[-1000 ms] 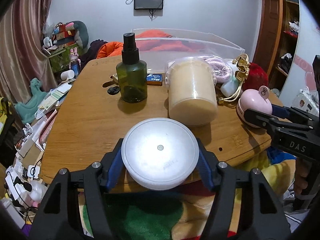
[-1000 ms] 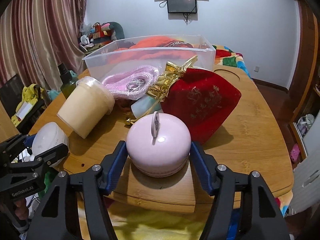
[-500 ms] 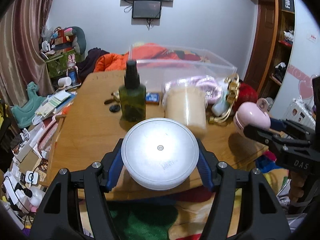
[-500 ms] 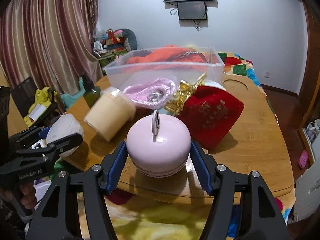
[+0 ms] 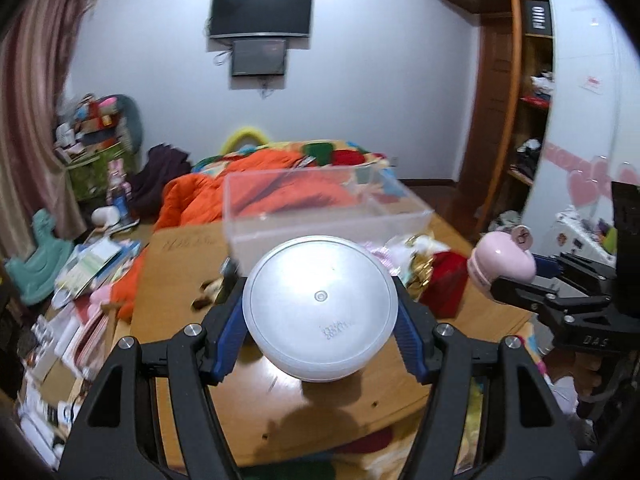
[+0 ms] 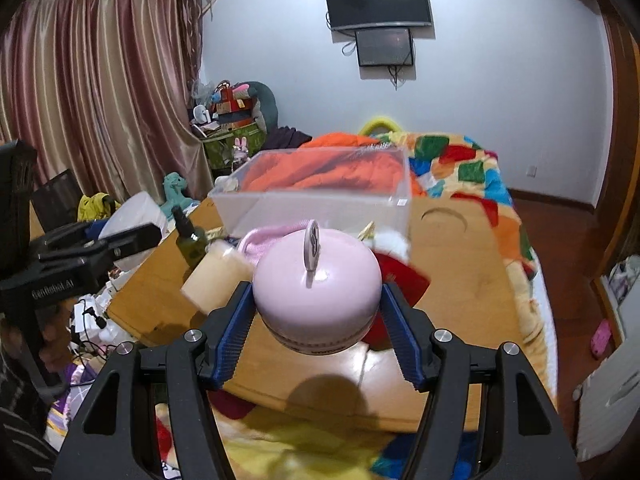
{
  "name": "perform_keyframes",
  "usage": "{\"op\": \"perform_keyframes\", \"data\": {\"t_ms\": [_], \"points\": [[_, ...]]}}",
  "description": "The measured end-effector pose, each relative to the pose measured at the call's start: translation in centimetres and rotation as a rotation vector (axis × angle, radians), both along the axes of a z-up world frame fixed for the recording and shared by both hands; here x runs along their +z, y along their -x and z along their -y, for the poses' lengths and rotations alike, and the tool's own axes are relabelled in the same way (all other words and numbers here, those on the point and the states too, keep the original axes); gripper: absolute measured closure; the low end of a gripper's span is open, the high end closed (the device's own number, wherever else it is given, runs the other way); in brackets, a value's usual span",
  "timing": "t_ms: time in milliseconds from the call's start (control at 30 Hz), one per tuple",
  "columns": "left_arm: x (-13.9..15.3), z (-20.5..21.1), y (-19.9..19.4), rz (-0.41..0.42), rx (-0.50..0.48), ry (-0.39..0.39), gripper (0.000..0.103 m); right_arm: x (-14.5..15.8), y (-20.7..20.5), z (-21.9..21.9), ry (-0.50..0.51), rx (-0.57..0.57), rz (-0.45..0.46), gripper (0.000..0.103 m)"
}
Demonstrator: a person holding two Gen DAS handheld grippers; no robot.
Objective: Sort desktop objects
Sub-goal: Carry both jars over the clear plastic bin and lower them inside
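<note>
My left gripper (image 5: 320, 336) is shut on a round white jar (image 5: 320, 308) and holds it in the air above the near part of the wooden table (image 5: 180, 280). My right gripper (image 6: 316, 320) is shut on a round pink case (image 6: 316, 284) with a small tab on top, also lifted above the table (image 6: 460, 280). The pink case shows at the right in the left wrist view (image 5: 502, 266). A clear plastic bin (image 5: 320, 212) stands at the table's far side, beyond both held objects; it also shows in the right wrist view (image 6: 316, 196).
On the table lie a cream tub on its side (image 6: 218, 280), a green spray bottle (image 6: 190, 242), a pink pouch (image 6: 256, 244) and a red and gold pouch (image 5: 444, 284). Clutter covers the floor at left (image 5: 72, 280). A bed with an orange quilt (image 5: 256, 172) lies behind.
Both grippers have risen well above the table with their objects still held. The views now look down over the table toward the clear bin.
</note>
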State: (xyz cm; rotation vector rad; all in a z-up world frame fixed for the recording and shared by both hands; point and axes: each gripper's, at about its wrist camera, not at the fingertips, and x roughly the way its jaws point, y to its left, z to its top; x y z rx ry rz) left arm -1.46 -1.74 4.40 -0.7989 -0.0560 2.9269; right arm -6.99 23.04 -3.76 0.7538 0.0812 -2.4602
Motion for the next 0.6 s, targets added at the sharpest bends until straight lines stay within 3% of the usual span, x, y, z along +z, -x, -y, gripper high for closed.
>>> {"op": "perform_keyframes", "data": {"t_ms": [200,600], "points": [[2.6,0.0,3.1,0.002,-0.036,0.047,0.038,2.0,1.8,-0.1,-0.004,0.020,-0.014,0.043],[5.6,1.5,11.2,0.117,-0.014,0.156,0.038,5.5,11.3,3.2,-0.002,0.036,-0.002,0.043]]}}
